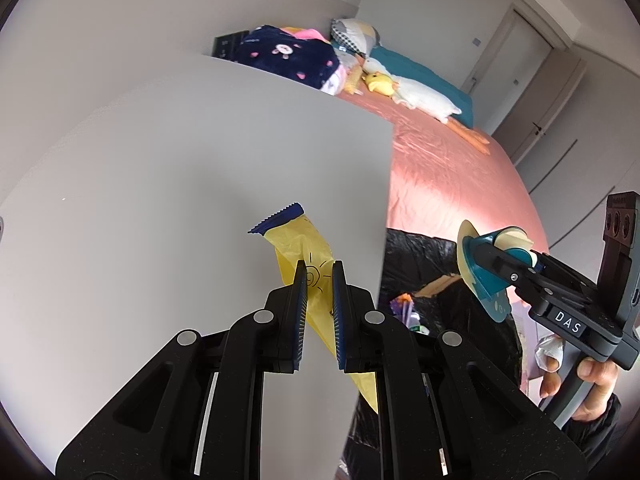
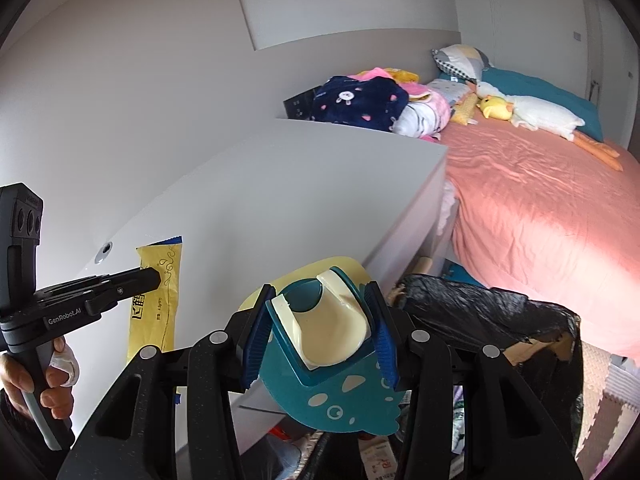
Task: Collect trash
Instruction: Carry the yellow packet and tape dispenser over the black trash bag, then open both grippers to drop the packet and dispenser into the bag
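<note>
My left gripper (image 1: 320,268) is shut on a yellow snack wrapper (image 1: 298,240) with a blue serrated end, held above the white cabinet top (image 1: 180,152). The right wrist view shows that same left gripper (image 2: 155,278) pinching the wrapper (image 2: 160,300), which hangs flat. My right gripper (image 2: 320,290) is shut on a teal and cream plastic item (image 2: 328,336) with bubble marks. From the left wrist view this item (image 1: 482,280) and the right gripper (image 1: 486,246) sit over the black trash bag (image 1: 420,256). The bag's open mouth (image 2: 480,308) lies just right of the cabinet.
A bed with a pink sheet (image 2: 540,208) fills the right side, with pillows, folded blankets and plush toys (image 2: 496,108) at its head. Mixed rubbish (image 1: 404,308) lies in the bag. A hand (image 1: 592,384) grips each gripper handle. Foam mats (image 2: 612,392) cover the floor.
</note>
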Tool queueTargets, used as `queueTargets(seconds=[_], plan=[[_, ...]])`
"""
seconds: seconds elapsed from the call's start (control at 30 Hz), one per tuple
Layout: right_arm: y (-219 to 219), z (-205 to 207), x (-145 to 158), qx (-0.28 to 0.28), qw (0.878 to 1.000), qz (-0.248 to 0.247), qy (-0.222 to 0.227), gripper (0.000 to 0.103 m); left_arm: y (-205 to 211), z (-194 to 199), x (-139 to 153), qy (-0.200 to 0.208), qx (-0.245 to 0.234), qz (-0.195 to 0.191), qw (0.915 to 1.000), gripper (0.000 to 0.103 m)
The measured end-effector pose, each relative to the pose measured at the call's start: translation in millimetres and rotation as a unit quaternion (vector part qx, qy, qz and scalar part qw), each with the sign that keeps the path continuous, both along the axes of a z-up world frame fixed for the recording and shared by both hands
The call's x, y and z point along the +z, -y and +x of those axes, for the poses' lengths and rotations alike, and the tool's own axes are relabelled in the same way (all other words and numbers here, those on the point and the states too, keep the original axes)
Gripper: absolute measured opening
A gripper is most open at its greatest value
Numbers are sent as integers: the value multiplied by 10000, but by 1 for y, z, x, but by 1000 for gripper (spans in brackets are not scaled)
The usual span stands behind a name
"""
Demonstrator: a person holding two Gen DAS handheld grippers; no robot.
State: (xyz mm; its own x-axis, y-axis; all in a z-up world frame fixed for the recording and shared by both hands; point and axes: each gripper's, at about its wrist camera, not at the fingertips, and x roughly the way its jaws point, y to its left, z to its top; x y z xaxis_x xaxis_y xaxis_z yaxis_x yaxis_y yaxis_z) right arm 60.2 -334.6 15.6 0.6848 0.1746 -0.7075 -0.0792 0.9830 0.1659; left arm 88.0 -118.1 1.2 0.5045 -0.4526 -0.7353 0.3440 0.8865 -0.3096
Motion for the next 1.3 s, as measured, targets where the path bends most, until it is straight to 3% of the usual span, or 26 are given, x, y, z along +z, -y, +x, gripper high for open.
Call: queueTargets(seconds=[0.57, 0.93, 0.97, 1.0, 1.03, 1.3], plan=[[70, -41, 8, -811, 9966, -96, 78, 47, 85, -23, 6, 6, -957, 11, 9954, 11], [123, -59, 15, -1577, 9875, -49, 52, 47, 140, -44, -3, -79, -1885, 42, 9820, 13], [128, -59, 17, -1682, 9857, -52, 37, 57, 144, -47, -6, -167, -2078, 14, 9780, 16], [133, -61, 19, -1854, 9826, -74, 65, 80, 148, -47, -9, -296, -2217, 10, 9747, 43], [137, -65, 22, -2071, 9781, -85, 174, 88, 150, -47, -12, -406, -2276, 42, 9729, 93], [157, -76, 26, -2307, 9724, 39, 343, 91, 145, -49, -11, -223, -2204, -80, 9751, 96]])
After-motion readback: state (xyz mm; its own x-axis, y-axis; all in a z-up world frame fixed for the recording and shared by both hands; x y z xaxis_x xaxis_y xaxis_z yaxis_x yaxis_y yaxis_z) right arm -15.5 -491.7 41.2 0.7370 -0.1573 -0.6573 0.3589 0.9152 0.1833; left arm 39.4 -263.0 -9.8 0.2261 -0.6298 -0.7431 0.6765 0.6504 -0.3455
